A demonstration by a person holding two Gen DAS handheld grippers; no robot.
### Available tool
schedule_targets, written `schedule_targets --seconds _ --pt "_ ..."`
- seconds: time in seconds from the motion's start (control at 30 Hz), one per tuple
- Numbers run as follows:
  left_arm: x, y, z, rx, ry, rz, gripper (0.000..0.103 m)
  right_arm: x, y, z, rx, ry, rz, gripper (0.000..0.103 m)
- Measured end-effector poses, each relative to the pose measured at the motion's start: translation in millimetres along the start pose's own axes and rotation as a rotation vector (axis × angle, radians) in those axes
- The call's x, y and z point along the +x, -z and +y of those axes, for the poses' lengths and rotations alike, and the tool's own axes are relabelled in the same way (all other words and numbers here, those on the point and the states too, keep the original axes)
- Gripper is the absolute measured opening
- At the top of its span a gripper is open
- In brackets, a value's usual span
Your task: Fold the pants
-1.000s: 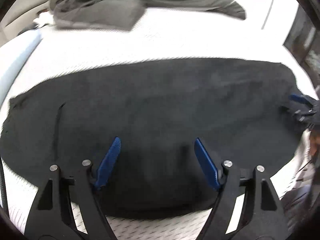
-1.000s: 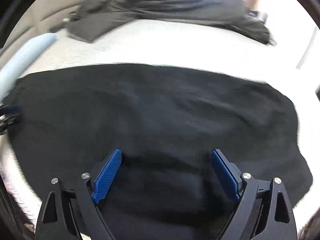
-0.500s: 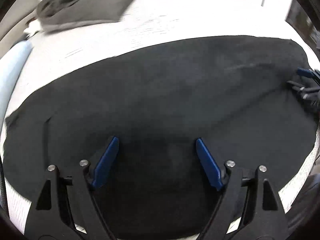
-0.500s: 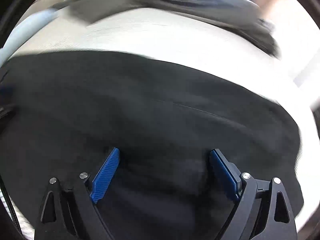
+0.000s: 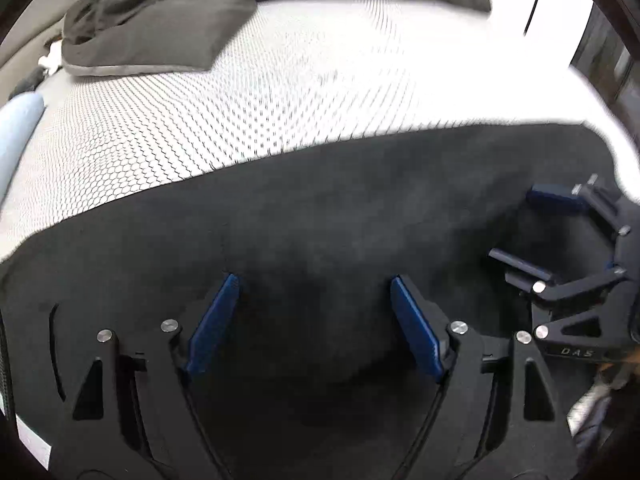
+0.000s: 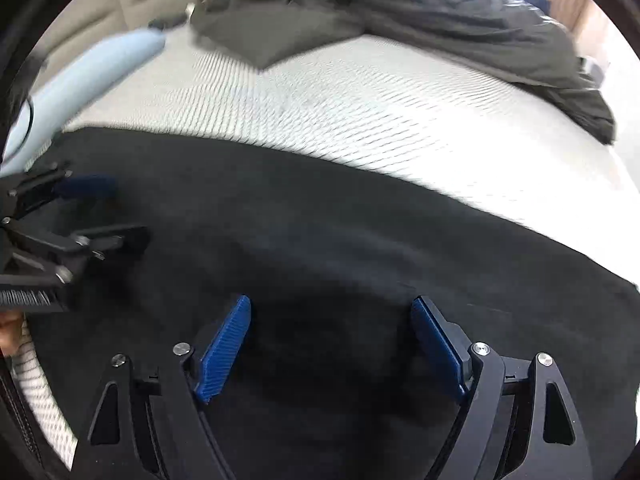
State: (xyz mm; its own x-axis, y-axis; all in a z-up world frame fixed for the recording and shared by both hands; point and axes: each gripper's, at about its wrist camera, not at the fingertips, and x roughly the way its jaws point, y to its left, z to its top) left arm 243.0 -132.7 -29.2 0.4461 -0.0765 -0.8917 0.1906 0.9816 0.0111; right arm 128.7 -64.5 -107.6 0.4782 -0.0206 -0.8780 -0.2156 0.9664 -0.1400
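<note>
The black pants [image 5: 320, 208] lie spread flat beneath the left gripper [image 5: 312, 316] and right gripper [image 6: 330, 340]; both stand apart, gripping nothing, the right's jaws having just narrowed; beyond stretches a white mattress [image 5: 280, 92] with a gray blanket [image 6: 400, 12].

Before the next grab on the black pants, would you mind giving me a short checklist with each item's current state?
1. Left tool open, nothing pinched: ok.
2. Right tool open, jaws have just been closing slightly, nothing between the pads: ok.
3. Black pants lying flat on the white mattress: ok.
4. Tools apart, not colliding: ok.
5. Grey bedding away from the pants: ok.
6. Pads touching fabric: cannot tell.
</note>
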Motion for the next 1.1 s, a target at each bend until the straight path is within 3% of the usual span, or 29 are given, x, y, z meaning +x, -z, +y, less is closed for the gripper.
schedule_targets --seconds 0.03,0.1,0.2,0.33,0.4,0.53,0.7,0.8,0.9,1.03,1.07,1.1 --pt "3.7 1.6 -0.1 0.018 -0.04 0.001 0.079 -2.2 -4.7 13.2 -0.012 0.012 0.001 0.084" --pt "2.3 8.8 11.6 0.014 -0.037 -0.019 0.08 -3.2 -4.0 6.9 -0.021 0.027 -0.002 0.084" --pt "-3.5 24.7 39.9 -0.012 -0.078 0.002 0.089 -12.1 8.2 -42.9 0.053 0.23 0.008 0.085" --pt "-14.2 36.9 70.7 -0.095 -0.087 0.013 0.09 -26.6 25.9 -98.1 0.237 0.276 0.034 0.089" --pt "-24.0 35.9 76.8 -0.159 -0.089 -0.009 0.082 -40.5 29.0 -98.2 0.274 0.244 0.017 0.085" --pt "-25.5 13.4 62.4 -0.18 -0.022 -0.071 0.081 -60.2 10.4 -61.5 0.229 0.073 -0.062 0.081" --pt "10.0 -28.0 14.5 -0.112 0.034 -0.061 0.08 -37.8 -24.1 5.4 0.172 -0.02 -0.056 0.077" --pt "31.0 -43.0 2.3 -0.135 0.04 -0.051 0.068 -19.9 -41.0 10.1 0.188 -0.037 -0.055 0.073" --pt "47.7 -53.0 4.2 -0.138 0.027 -0.021 0.066 -5.5 -45.5 5.1 0.175 -0.004 -0.02 0.07" --pt "43.9 -50.3 19.5 -0.116 0.007 -0.026 0.046 -9.6 -20.2 -27.5 0.129 0.146 -0.005 0.07" --pt "41.2 -46.3 24.0 -0.108 -0.024 -0.034 0.046 -13.3 -13.9 -38.5 0.135 0.194 0.005 0.07" --pt "38.5 -41.2 34.6 -0.083 -0.131 -0.033 0.046 -17.0 -8.1 -48.4 0.14 0.235 0.01 0.071"
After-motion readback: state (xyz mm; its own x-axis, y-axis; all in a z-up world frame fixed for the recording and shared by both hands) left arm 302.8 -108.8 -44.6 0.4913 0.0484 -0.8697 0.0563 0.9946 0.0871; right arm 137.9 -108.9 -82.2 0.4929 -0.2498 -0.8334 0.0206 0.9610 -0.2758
